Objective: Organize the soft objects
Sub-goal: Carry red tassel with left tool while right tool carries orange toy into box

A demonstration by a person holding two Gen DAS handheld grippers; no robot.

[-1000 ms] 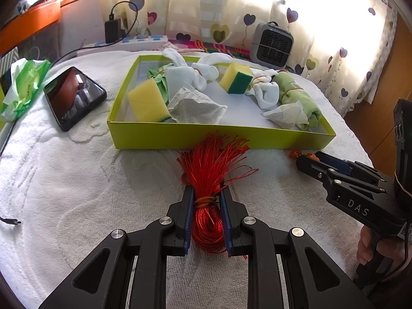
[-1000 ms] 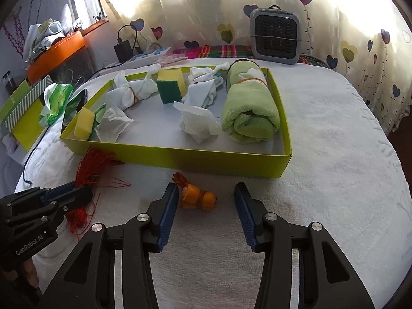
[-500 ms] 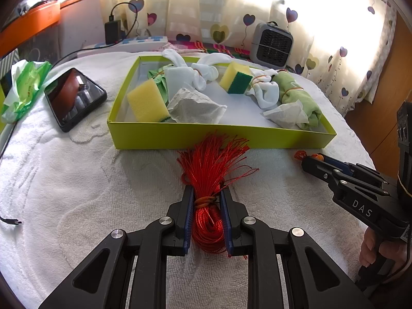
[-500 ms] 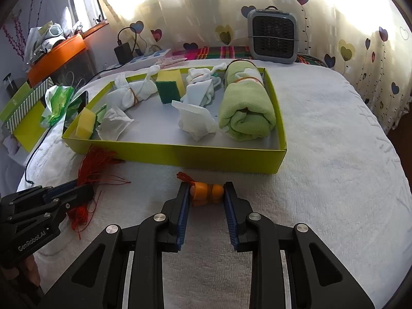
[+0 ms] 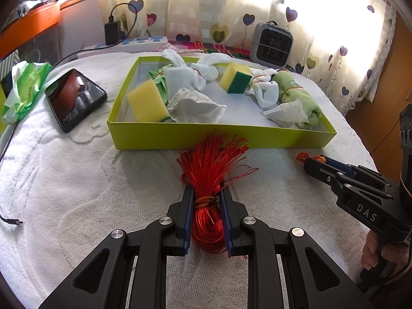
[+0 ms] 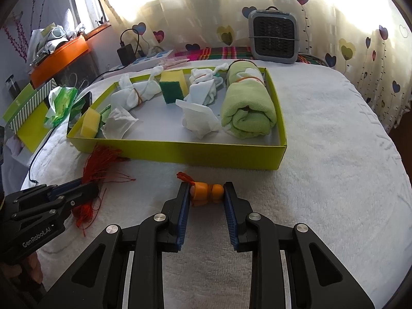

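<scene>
My left gripper [image 5: 206, 193] is shut on a red thread tassel [image 5: 209, 170] that lies on the white towel just in front of the yellow-green box [image 5: 206, 135]. My right gripper [image 6: 206, 188] is shut on a small orange toy [image 6: 206, 193] with a red loop, resting on the towel in front of the box [image 6: 180, 152]. The box holds yellow sponges [image 5: 146, 101], tied white socks [image 5: 195, 73], crumpled tissues [image 5: 195, 108] and a rolled green towel [image 6: 247, 105]. The right gripper also shows in the left wrist view [image 5: 309, 163], and the left gripper in the right wrist view [image 6: 95, 188].
A black phone [image 5: 74, 97] and a green tissue pack [image 5: 24, 87] lie left of the box. A grey heater [image 6: 274, 38] and a power strip with charger [image 5: 134, 42] stand behind it. A cable end [image 5: 11, 221] lies at the left. The table edge drops away at the right.
My right gripper closed its jaws onto the orange toy, which lay loose between them a second ago. The left gripper stayed shut on the tassel without moving.
</scene>
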